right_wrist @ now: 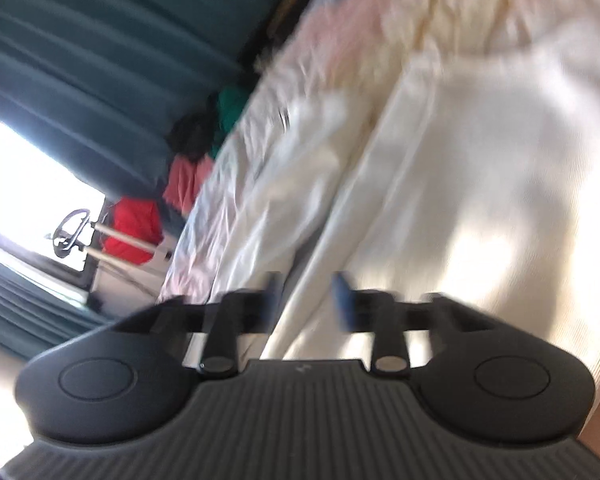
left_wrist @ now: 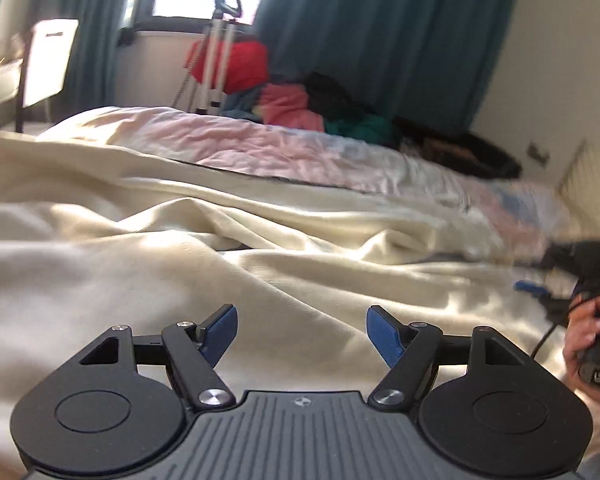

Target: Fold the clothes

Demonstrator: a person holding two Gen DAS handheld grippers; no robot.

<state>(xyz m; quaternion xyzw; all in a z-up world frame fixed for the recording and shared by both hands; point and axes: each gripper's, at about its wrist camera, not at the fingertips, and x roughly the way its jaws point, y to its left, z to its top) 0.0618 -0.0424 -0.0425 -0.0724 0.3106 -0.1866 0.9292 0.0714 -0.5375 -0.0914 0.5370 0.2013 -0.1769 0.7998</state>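
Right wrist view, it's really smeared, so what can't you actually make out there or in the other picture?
- Right wrist view: motion blur hides whether the right hand-held gripper pinches the cream garment edge lying between its fingers.
- Left wrist view: the person's hand and its gripper are cut off by the right edge.
- Both views: the clothes pile is too distant and blurred to tell its pieces apart.
- Left wrist view: the garment's full outline runs out of frame.

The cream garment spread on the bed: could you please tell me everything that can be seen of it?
The cream garment is a large piece of pale, finely ribbed fabric, lying rumpled in long folds across the bed, over a pinkish patterned sheet. Sunlight falls on it in patches. In the right wrist view a folded edge with a seam runs up between the blurred fingers; whether they pinch it cannot be told. The left gripper hangs open above it.
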